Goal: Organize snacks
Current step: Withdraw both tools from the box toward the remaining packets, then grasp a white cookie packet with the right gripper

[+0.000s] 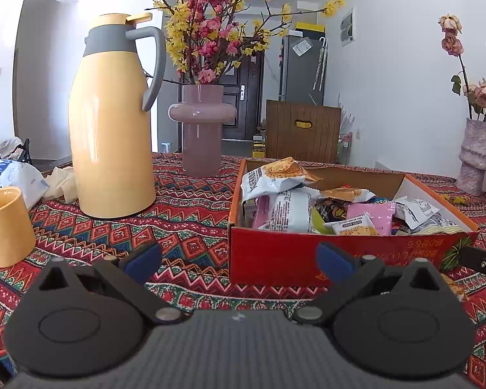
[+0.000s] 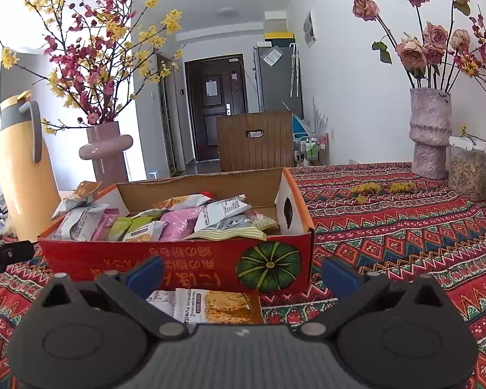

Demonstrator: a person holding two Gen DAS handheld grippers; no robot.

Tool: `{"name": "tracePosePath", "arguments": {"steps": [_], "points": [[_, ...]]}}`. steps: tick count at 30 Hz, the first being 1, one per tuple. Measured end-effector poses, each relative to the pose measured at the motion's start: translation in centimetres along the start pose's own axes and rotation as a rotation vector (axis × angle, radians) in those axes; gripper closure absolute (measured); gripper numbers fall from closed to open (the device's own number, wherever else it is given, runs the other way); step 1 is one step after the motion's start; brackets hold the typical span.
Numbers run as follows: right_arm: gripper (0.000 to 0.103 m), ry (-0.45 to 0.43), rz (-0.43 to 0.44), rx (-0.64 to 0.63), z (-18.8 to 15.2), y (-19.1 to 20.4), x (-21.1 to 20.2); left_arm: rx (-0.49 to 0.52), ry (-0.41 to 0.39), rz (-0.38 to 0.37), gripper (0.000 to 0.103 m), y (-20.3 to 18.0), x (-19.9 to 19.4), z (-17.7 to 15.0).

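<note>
One snack packet [image 2: 215, 304] is seen lying just before the red box [image 2: 178, 259]. The right gripper [image 2: 241, 275], fingers held apart and empty, should be lowered squarely over it.

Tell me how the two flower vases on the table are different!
The smooth pink vase is shiny, with a fat ring round its middle; the rough vase looks bumpy, mottled and dull, with ridges. The smooth one holds branches of small pink and yellow blossoms; the rough one holds big faded roses. The smooth vase stands by the yellow jug, the rough one off to the right. Both are pinkish, upright and on the patterned cloth.
</note>
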State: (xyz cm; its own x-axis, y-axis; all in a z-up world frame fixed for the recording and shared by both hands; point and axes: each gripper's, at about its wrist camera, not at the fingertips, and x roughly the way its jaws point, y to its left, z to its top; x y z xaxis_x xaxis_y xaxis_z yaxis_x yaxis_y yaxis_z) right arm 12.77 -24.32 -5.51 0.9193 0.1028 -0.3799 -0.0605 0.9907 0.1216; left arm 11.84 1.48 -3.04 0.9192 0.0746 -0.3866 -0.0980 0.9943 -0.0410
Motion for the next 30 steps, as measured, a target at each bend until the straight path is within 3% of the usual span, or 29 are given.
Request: {"name": "tracePosePath", "arguments": {"steps": [12, 30], "points": [[0.000, 0.030, -0.025, -0.015, -0.3, 0.3, 0.7, -0.046, 0.039, -0.028, 0.000, 0.9, 0.6, -0.2], [0.000, 0.220, -0.048, -0.085, 0.1, 1.8, 3.1, -0.074, 0.086, -0.035, 0.000, 1.4, 1.3, -0.3]]}}
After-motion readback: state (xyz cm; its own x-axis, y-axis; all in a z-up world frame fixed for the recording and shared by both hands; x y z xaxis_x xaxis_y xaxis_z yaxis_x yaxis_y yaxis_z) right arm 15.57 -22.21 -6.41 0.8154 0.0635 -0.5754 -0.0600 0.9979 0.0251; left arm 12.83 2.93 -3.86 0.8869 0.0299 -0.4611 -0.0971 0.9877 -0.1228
